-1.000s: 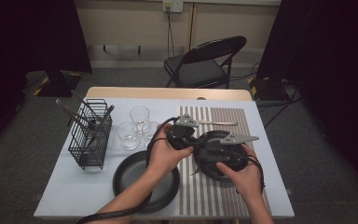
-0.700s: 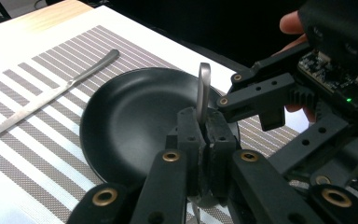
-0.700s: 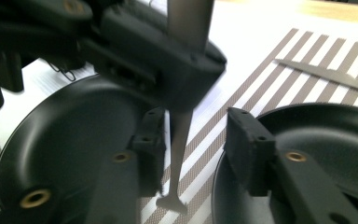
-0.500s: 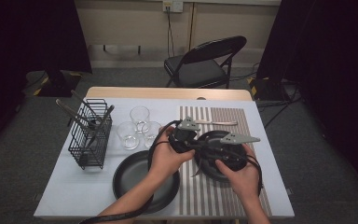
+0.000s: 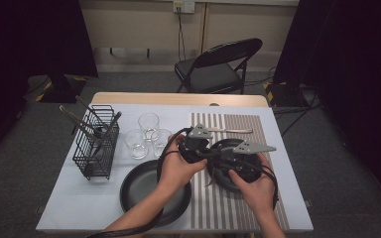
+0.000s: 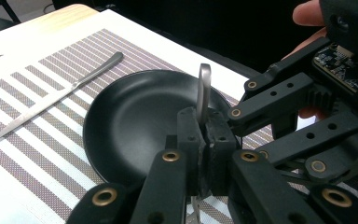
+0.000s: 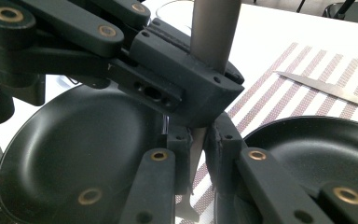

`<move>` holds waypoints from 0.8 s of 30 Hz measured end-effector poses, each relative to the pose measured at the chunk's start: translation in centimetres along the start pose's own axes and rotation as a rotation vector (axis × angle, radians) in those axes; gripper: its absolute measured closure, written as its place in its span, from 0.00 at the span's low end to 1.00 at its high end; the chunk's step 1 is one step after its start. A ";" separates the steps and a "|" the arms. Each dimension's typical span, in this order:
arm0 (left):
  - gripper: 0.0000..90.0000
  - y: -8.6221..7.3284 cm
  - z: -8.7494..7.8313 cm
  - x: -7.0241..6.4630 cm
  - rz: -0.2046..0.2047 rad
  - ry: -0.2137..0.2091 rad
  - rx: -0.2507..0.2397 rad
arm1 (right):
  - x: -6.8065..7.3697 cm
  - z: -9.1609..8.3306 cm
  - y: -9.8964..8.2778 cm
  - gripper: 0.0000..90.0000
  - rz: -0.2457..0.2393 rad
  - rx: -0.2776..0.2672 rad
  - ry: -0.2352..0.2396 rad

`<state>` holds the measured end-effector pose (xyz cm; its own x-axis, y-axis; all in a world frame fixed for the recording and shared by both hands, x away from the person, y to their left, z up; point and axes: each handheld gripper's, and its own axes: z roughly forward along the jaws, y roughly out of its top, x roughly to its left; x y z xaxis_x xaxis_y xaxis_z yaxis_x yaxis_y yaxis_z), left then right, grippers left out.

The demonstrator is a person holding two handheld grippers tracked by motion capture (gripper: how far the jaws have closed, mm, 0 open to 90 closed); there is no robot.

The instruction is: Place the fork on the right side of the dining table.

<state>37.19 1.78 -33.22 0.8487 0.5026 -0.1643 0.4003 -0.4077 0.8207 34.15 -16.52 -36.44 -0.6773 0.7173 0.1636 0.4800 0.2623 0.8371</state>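
Gripping a metal utensil (image 6: pixel 204 86) by its handle, the left gripper (image 6: pixel 204 135) has its jaws pinched tight, so the handle stands upright over the black dish (image 6: pixel 121 116) on the striped mat (image 6: pixel 37 88). The right gripper (image 7: pixel 196 140) has just been closing its jaws. The utensil's lower, flatter part lies between them with the pads pressed on it, just under the left gripper's jaws. So the piece hangs in the air between the two grippers, above the gap between the dish and the larger plate (image 7: pixel 74 140); its working end is too hidden to tell what kind it is.

It is probably light and quite stiff, but polished steel is slick and a narrow shaft likes to swivel between pads. The safest hold looks to be across the flat faces (not the thin edges), near mid-length, so that neither end tips it. A knife (image 6: pixel 60 93) lies on the mat beyond the dish.
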 end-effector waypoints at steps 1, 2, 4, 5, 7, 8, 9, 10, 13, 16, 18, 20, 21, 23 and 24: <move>0.97 0.0 0.0 0.0 -0.004 -0.001 -0.001 | 0.0 0.0 0.0 0.90 -0.001 0.000 -0.001; 0.97 0.0 0.0 0.0 -0.005 -0.005 -0.004 | 0.0 0.0 0.0 0.90 -0.003 -0.001 -0.003; 0.96 -0.1 0.0 0.1 -0.008 -0.005 -0.004 | 0.1 0.0 0.0 0.90 -0.007 -0.001 -0.002; 0.96 -0.1 0.0 0.1 -0.009 -0.007 -0.009 | 0.1 0.0 0.0 0.90 -0.007 -0.002 -0.004; 0.96 0.0 0.0 0.1 -0.009 -0.010 -0.010 | 0.1 -0.1 0.0 0.90 -0.010 -0.003 -0.010; 0.95 0.0 -0.1 0.1 -0.009 -0.009 -0.010 | 0.1 -0.1 0.0 0.90 -0.015 -0.004 -0.014; 0.94 0.0 -0.1 0.1 -0.011 -0.009 -0.008 | 0.1 -0.1 0.0 0.91 -0.019 -0.004 -0.015; 0.92 0.0 -0.1 0.1 -0.014 -0.010 -0.010 | 0.1 -0.1 0.0 0.91 -0.021 -0.003 -0.017; 0.90 0.1 -0.2 0.1 -0.010 -0.008 -0.005 | 0.1 -0.1 0.0 0.91 -0.024 -0.003 -0.012; 0.85 0.1 -0.4 0.1 -0.005 -0.007 -0.006 | 0.1 -0.1 0.0 0.91 -0.031 -0.003 -0.009; 0.82 0.2 -0.6 0.2 -0.010 -0.004 -0.010 | 0.1 -0.2 0.1 0.91 -0.032 -0.005 -0.006; 0.81 0.3 -0.7 0.1 -0.004 -0.003 0.001 | 0.2 -0.2 0.1 0.91 -0.033 -0.006 -0.004; 0.79 0.3 -0.7 0.1 -0.003 -0.005 -0.003 | 0.2 -0.2 0.1 0.91 -0.034 -0.006 -0.004; 0.74 0.4 -0.9 0.1 -0.006 -0.005 -0.002 | 0.1 -0.3 0.1 0.91 -0.034 -0.004 -0.003; 0.73 0.4 -0.9 0.1 -0.003 -0.006 -0.001 | 0.1 -0.3 0.1 0.91 -0.034 -0.006 -0.004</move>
<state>37.12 2.38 -32.41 0.8496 0.4995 -0.1696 0.4022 -0.4053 0.8209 33.97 -16.61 -36.18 -0.6911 0.7104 0.1329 0.4535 0.2831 0.8451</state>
